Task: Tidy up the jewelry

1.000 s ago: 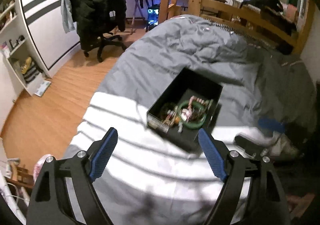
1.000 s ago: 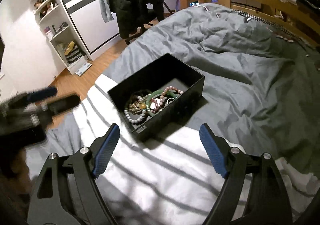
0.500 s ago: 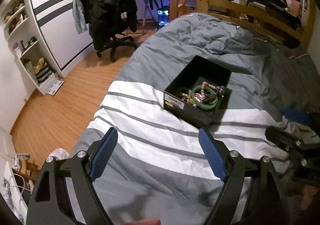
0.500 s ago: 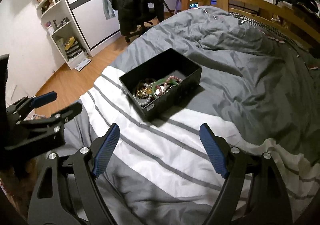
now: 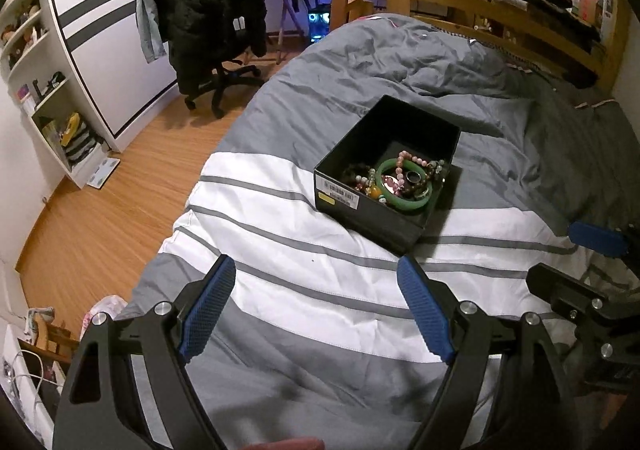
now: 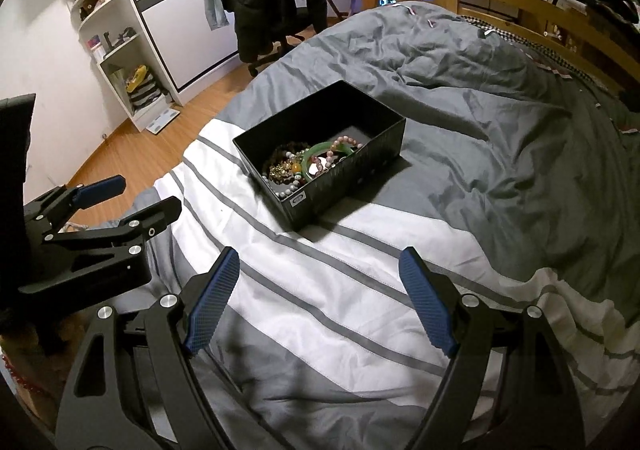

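While both grippers gape (empty), black box [image 5: 372,206] holds jewelry [image 5: 400,180].

Each claw [image 5: 316,304] [image 6: 319,298] is matte black plastic with silver screws and blue textured finger pads [image 5: 424,310].

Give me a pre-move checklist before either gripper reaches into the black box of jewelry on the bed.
1. Left gripper open and empty: ok.
2. Right gripper open and empty: ok.
3. Black box open-topped, no lid in the way: ok.
4. Box sits flat on the duvet: cannot tell; the bedding is soft and creased.
5. Green bangle free to lift: not ok; a pink bead bracelet lies across it.
6. Grippers clear of each other: ok; they are apart, both short of the box.
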Tool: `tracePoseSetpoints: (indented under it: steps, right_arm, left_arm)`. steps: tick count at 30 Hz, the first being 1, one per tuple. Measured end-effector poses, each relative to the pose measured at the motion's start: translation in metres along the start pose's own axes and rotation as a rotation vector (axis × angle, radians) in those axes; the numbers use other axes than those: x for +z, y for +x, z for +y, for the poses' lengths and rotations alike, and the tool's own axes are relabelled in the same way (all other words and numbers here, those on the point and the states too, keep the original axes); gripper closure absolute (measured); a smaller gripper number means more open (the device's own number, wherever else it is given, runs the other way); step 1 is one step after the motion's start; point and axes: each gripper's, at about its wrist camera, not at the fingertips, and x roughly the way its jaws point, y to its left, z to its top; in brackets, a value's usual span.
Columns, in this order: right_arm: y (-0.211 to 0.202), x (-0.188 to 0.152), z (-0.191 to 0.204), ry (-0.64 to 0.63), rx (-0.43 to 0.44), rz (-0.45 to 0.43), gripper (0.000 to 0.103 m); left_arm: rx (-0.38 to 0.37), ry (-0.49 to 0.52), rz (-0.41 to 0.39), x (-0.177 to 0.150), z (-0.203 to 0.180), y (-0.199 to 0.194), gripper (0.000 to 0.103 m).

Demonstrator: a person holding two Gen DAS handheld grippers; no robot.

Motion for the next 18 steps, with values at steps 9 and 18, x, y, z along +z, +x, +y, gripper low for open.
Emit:
tracePoseSetpoints:
  steps: [9, 18]
  right_arm:
    - [0.0018, -0.0014, -0.0001, 0.002, -0.004, 0.002, 0.022]
    - [0.0019, -0.0016, -0.0006, 0.004, -0.003, 0.002, 0.022]
  left_arm:
    - [-0.002, 0.012, 0.007, -0.0006, -0.0022, 0.0021, 0.021]
    - [-0.004, 0.014, 0.011, -0.0016, -0.0027, 0.0031, 0.021]
